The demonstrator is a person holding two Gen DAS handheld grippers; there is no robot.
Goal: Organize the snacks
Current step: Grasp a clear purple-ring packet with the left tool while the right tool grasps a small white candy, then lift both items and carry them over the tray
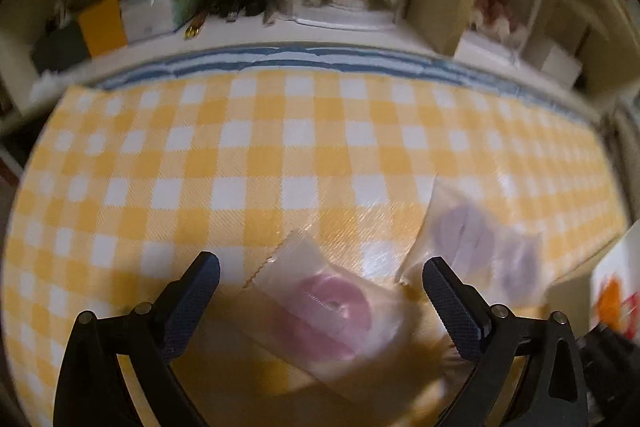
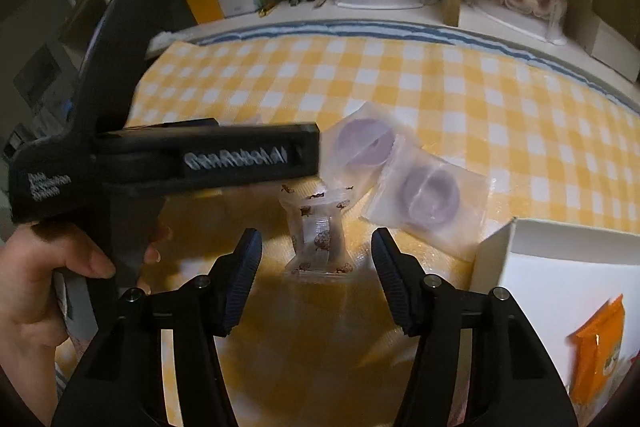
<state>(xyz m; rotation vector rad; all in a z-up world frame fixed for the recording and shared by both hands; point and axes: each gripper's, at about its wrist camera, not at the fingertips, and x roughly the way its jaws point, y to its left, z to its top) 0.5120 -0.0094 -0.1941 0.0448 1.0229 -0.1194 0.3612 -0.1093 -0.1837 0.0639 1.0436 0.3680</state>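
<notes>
Left tongs [image 1: 320,281]: apart, straddling pink snack packet [image 1: 328,311], not pressing it
Right tongs [image 2: 316,247]: apart, flanking brown-printed snack packet [image 2: 318,233]
Surface [image 1: 240,155]: yellow checked cloth

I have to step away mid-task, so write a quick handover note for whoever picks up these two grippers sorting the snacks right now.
Left gripper: open, over the pink snack packet, not gripping.
Right gripper: open, jaws either side of the small bear-print packet, pads not touching it.
Two purple snack packets lie loose on the checked cloth.
White box at right holds an orange packet.
Done: apparently only the orange packet is boxed.
Left: likely the pink, bear-print and purple packets.
</notes>
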